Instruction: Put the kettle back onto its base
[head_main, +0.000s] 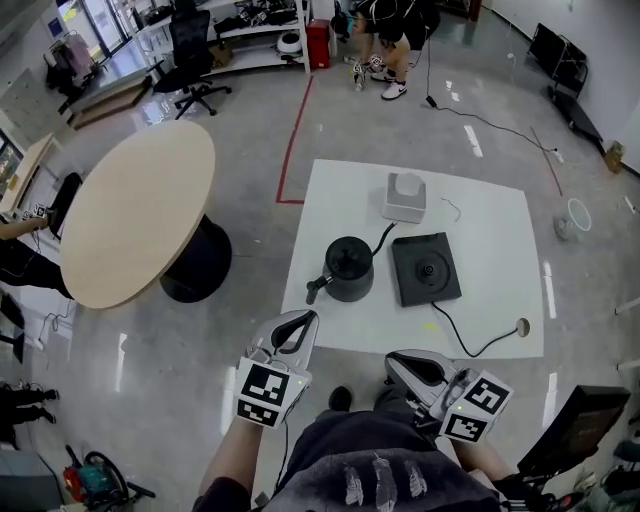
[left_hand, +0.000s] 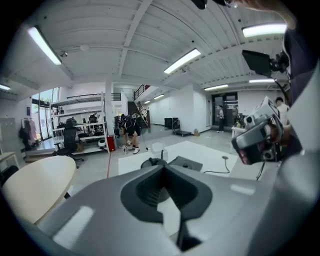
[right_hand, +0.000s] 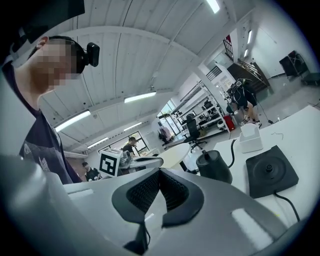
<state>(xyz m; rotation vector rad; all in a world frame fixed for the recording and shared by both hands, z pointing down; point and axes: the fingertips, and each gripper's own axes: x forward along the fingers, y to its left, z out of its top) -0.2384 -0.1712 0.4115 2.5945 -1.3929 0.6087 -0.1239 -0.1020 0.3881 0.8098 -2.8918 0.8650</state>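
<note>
The black gooseneck kettle (head_main: 349, 268) stands on the white table (head_main: 490, 230), just left of its flat black base (head_main: 426, 268), apart from it. Both grippers hover short of the table's near edge, empty. My left gripper (head_main: 307, 319) is shut and points toward the kettle's handle side. My right gripper (head_main: 393, 361) is lower right, with its jaws closed together and nothing between them. In the left gripper view the kettle (left_hand: 152, 162) and base (left_hand: 187, 163) peek over the shut jaws (left_hand: 164, 168). The right gripper view shows kettle (right_hand: 215, 168) and base (right_hand: 270, 173) beyond its jaws (right_hand: 159, 171).
A white box (head_main: 404, 197) sits behind the kettle and base. The base's black cable (head_main: 465, 345) runs to a hole (head_main: 521, 326) near the table's front right. A round beige table (head_main: 140, 220) stands to the left. A person (head_main: 385, 40) bends far behind.
</note>
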